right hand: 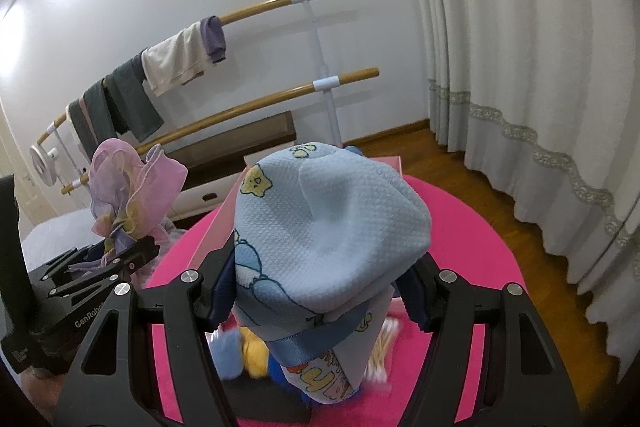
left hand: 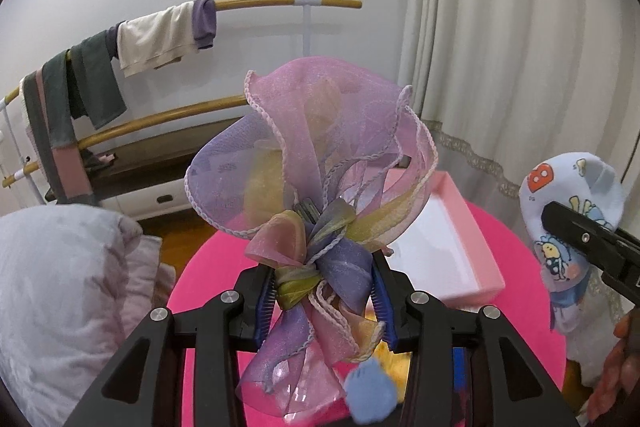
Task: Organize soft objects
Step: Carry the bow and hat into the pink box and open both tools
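Organza scarf [left hand: 308,163], 1 bundle of pink, purple and yellow, sits clamped in the left claw [left hand: 322,291] above the round pink worktop [left hand: 208,267]. Right claw [right hand: 320,291] is clamped on 1 pale blue cartoon-print cloth [right hand: 332,215] tied with a blue ribbon. 1 open pink box [left hand: 460,227] rests on the worktop. Behind, 2 wooden rails [right hand: 256,107] carry about 4 hanging garments [right hand: 176,59]; 1 cream curtain [right hand: 520,47] hangs at right.
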`<state>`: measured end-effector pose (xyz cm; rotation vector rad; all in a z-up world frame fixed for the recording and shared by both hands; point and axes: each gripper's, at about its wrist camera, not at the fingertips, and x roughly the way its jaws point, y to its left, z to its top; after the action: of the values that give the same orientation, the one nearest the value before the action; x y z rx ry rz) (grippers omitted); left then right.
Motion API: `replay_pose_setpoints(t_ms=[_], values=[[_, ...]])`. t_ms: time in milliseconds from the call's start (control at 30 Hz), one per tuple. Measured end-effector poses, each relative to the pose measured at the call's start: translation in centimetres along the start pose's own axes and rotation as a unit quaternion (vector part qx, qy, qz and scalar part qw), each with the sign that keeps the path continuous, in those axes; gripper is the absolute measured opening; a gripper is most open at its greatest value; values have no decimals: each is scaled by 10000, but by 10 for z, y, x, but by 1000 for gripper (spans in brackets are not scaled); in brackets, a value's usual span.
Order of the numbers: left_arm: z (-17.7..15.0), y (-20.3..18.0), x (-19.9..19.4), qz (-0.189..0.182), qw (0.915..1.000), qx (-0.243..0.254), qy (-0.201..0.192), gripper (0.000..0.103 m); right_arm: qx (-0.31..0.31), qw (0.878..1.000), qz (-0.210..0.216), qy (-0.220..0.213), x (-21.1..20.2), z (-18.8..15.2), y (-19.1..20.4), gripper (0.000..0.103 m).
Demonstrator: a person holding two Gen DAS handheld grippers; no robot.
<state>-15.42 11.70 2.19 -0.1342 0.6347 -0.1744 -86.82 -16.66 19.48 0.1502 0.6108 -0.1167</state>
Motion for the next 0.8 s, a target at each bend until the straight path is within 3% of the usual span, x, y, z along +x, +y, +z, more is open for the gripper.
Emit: replay_pose_setpoints(t_ms=[167,200,333,500,800], values=[[-10,10,-64,-104,9999,48,94,41,68,9998,61,198,38,28,-12,64],[-15,6,-61,-120,9998,62,124,41,91,9996,69,262,48,34,-14,64],[-42,4,-109,-150,9990,135,408,41,238,9983,71,523,90,53,-26,65],[-88,-3,-173,-246,9963,86,823,41,407,9954,64,861,139,67,-43,65],[-204,1,-358,-229,9900,161,1386,42,451,9878,-91,1490,211,62,-54,65]])
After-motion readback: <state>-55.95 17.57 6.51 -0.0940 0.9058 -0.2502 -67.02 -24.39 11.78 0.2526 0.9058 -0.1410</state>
